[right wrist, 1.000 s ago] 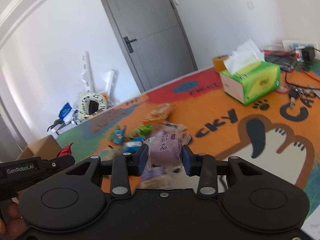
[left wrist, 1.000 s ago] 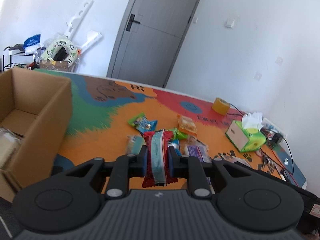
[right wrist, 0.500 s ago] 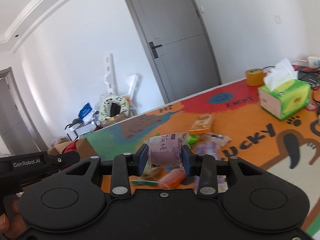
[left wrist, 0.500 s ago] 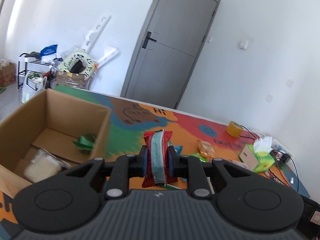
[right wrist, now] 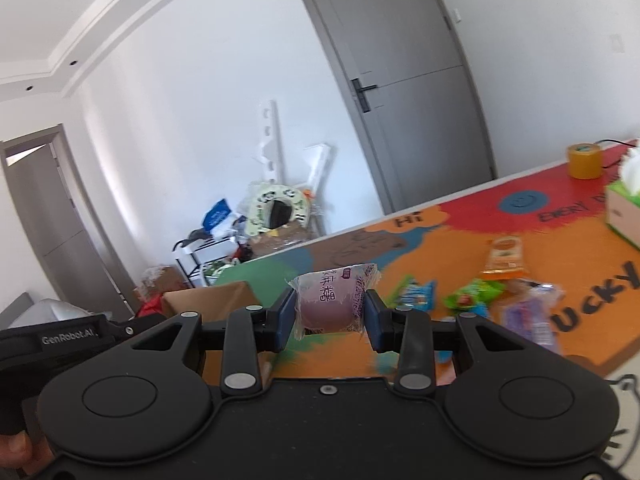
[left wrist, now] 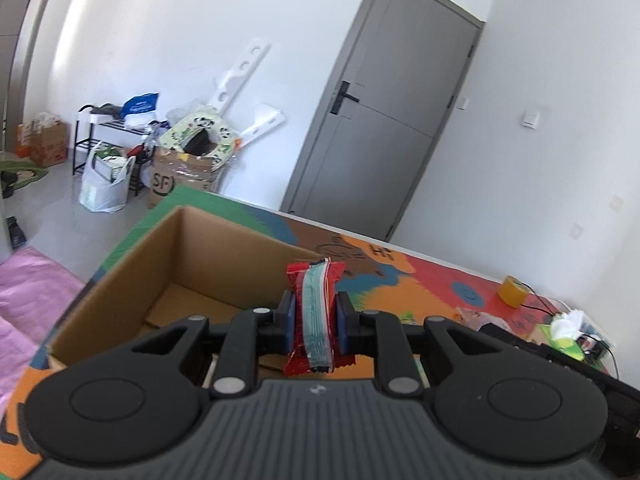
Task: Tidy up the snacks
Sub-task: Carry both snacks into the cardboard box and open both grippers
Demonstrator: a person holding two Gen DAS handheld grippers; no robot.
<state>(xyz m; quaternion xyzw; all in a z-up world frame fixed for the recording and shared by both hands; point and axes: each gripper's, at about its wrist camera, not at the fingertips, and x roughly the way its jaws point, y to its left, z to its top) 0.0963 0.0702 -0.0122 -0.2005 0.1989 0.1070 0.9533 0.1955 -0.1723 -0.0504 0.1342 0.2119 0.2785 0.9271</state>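
My left gripper (left wrist: 314, 322) is shut on a red snack packet (left wrist: 315, 312) with a pale blue stripe and holds it upright over the near right part of an open cardboard box (left wrist: 180, 264). My right gripper (right wrist: 330, 318) is shut on a clear-wrapped purple mochi (right wrist: 334, 300) and holds it above the colourful mat. The box also shows in the right wrist view (right wrist: 212, 300), to the left of the gripper. Several loose snack packets (right wrist: 504, 256) lie on the mat to the right.
A green tissue box (right wrist: 624, 208) and a yellow tape roll (right wrist: 585, 160) stand at the mat's far right. The left gripper's body (right wrist: 60, 338) is at the left edge of the right wrist view. Bags, a rack and boxes (left wrist: 120, 160) crowd the far wall.
Both grippers have swung left with their snacks. The left one has come from the snack pile to above the box. The right one has lifted away from the pile.
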